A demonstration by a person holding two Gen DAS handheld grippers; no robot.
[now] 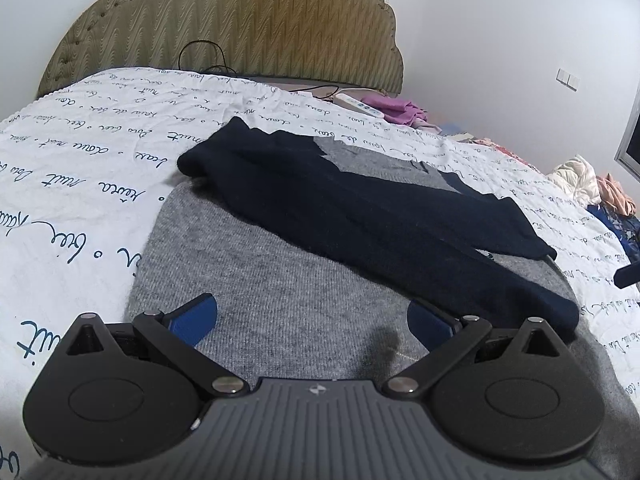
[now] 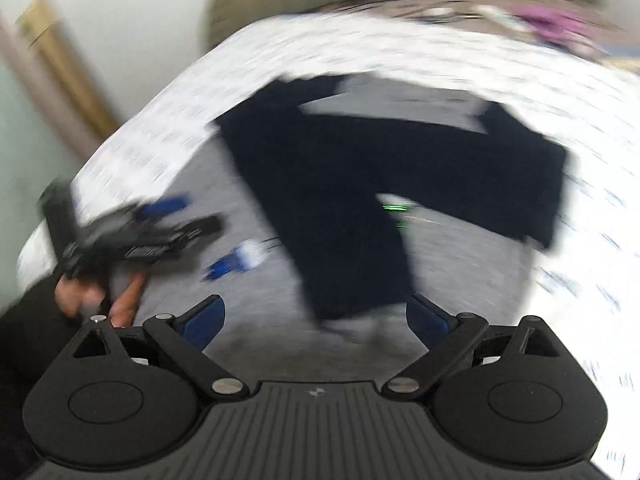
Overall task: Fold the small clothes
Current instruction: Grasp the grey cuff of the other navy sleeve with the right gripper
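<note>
A grey sweater point(image 1: 272, 264) with dark navy sleeves point(image 1: 360, 216) lies flat on the bed, both sleeves folded across its body. My left gripper point(image 1: 312, 320) is open and empty, just above the sweater's lower grey part. The right wrist view is motion-blurred: my right gripper point(image 2: 316, 320) is open and empty above the sweater point(image 2: 460, 264) near the end of a navy sleeve point(image 2: 352, 208). The left gripper point(image 2: 136, 232) shows there at the left, held in a hand.
The bed has a white sheet with blue script point(image 1: 80, 168) and a padded olive headboard point(image 1: 240, 20). A remote point(image 1: 358, 106) and pink cloth point(image 1: 396, 109) lie near the headboard. More clothes point(image 1: 588, 184) are piled at the right edge.
</note>
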